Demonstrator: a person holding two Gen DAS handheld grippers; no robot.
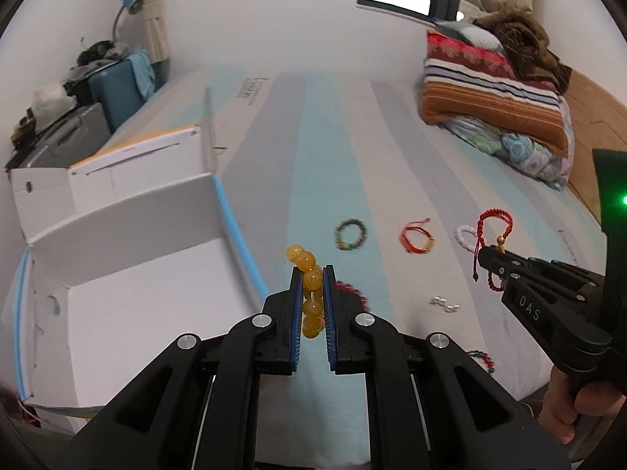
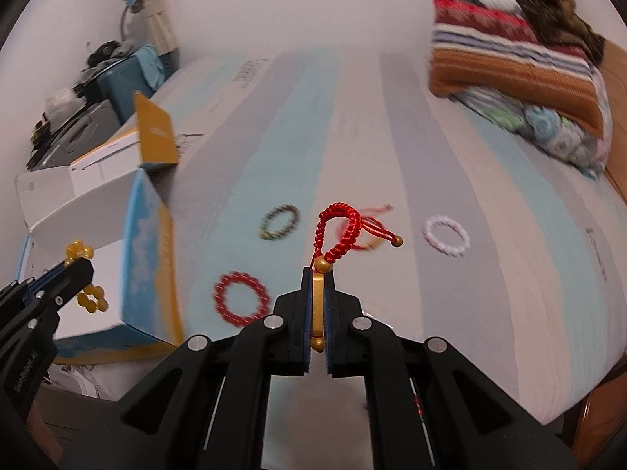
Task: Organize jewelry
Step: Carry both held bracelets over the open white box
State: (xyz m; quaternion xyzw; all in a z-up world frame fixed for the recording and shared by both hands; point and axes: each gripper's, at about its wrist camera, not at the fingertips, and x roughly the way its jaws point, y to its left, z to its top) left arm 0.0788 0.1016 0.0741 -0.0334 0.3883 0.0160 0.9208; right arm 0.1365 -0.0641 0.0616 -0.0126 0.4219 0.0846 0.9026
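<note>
On the striped bed sheet (image 1: 333, 149) an open white box (image 1: 129, 274) stands at the left; above the sheet, the left gripper (image 1: 312, 274) is clamped on a yellow bead bracelet (image 1: 309, 293); the right gripper (image 2: 318, 274) pinches a red braided bracelet (image 2: 339, 231) by its gold piece; several other bracelets, among them a white one (image 2: 446, 235), lie on the sheet.

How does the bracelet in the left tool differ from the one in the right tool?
The yellow bracelet is a string of big amber beads; the red bracelet is braided cord with gold fittings. The left tool pinches beads; the right tool pinches a gold bar. Both hang lifted above the bed.
</note>
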